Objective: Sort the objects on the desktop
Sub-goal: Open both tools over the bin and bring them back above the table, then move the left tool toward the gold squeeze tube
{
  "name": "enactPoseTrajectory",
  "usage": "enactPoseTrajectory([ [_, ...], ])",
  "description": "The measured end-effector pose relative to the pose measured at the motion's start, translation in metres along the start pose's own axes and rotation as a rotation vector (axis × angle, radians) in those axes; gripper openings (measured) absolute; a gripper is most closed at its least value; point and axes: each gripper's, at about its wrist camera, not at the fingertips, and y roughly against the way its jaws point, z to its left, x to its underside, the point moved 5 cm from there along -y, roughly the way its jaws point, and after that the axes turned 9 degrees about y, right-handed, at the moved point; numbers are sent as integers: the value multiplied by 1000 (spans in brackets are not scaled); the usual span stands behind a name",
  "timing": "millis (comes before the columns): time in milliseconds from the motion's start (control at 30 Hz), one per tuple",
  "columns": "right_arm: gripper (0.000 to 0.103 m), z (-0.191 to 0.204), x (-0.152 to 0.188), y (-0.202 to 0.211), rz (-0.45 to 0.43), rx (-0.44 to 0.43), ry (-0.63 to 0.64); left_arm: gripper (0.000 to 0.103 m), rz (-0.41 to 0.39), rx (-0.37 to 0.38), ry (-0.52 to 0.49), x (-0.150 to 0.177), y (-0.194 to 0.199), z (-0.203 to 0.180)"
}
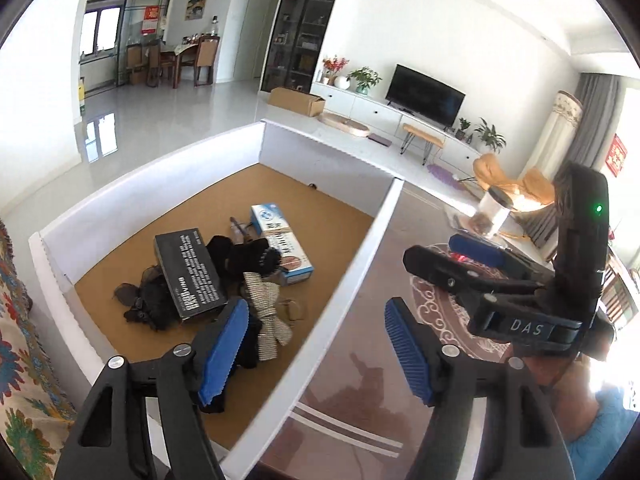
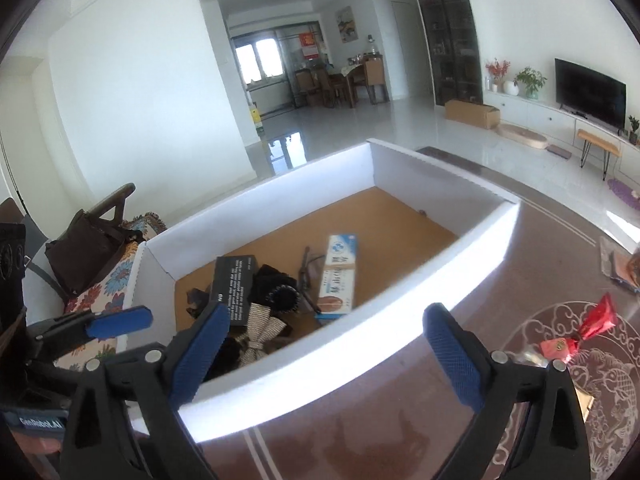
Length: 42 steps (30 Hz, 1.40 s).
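A white-walled box [image 1: 352,264] [image 2: 360,344] with a cork floor stands on the brown table. In it lie a black carton [image 1: 188,272] [image 2: 234,276], a white and blue carton [image 1: 282,240] [image 2: 340,276], a grey striped bow [image 1: 268,312] [image 2: 260,332] and black hair pieces [image 1: 256,256] [image 2: 276,286]. My left gripper [image 1: 316,348] is open and empty, straddling the box's right wall. My right gripper [image 2: 324,356] is open and empty above the box's near wall; it also shows in the left wrist view [image 1: 448,256]. A red-wrapped candy [image 2: 576,336] lies on the table at right.
A clear jar with a black lid [image 1: 494,216] and packets [image 2: 620,264] stand farther right on the table. A flowered sofa cover [image 1: 20,360] and a brown bag [image 2: 84,252] are left of the box. A TV and cabinets stand beyond.
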Motion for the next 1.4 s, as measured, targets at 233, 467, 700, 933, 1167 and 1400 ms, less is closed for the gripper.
enactPoseTrajectory([
  [233, 98, -107, 148, 102, 124, 313, -162, 101, 86, 130, -144, 65, -18, -103],
  [467, 98, -147, 247, 159, 224, 460, -259, 101, 226, 51, -294, 133, -91, -143],
  [700, 98, -142, 264, 163, 229, 489, -253, 101, 311, -40, -298, 157, -137, -130],
  [933, 98, -140, 269, 150, 242, 492, -275, 101, 292, -46, -223, 150, -147, -118],
  [1167, 98, -145, 273, 147, 257, 496, -301, 101, 279, -54, -201, 149, -148, -115],
  [1400, 98, -148, 276, 146, 283, 516, -318, 101, 267, -96, -244, 151, -152, -119],
])
